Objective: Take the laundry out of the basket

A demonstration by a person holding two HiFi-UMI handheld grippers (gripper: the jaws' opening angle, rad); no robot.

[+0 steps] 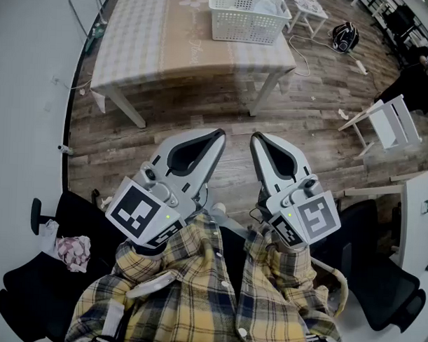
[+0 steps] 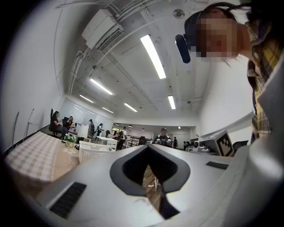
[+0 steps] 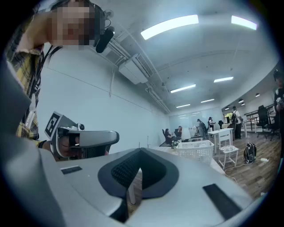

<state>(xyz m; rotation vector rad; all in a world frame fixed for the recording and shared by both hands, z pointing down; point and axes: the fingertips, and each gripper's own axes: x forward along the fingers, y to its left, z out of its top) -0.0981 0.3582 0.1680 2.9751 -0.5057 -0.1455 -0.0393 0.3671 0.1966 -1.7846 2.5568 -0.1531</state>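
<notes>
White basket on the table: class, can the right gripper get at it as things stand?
Probably not yet: the white basket stands on the table across the floor, beyond the shut right gripper. Nothing blocks the way.

- A white plastic lattice basket [image 1: 240, 24], rectangular and open-topped, stands upright at the far right end of the bench [image 1: 155, 45], which is covered with a pale checked cloth.
- Pale crumpled laundry [image 1: 267, 6] lies inside the basket, toward its right end.

basket [image 1: 240, 24] cut off at top, inside unclear
</notes>
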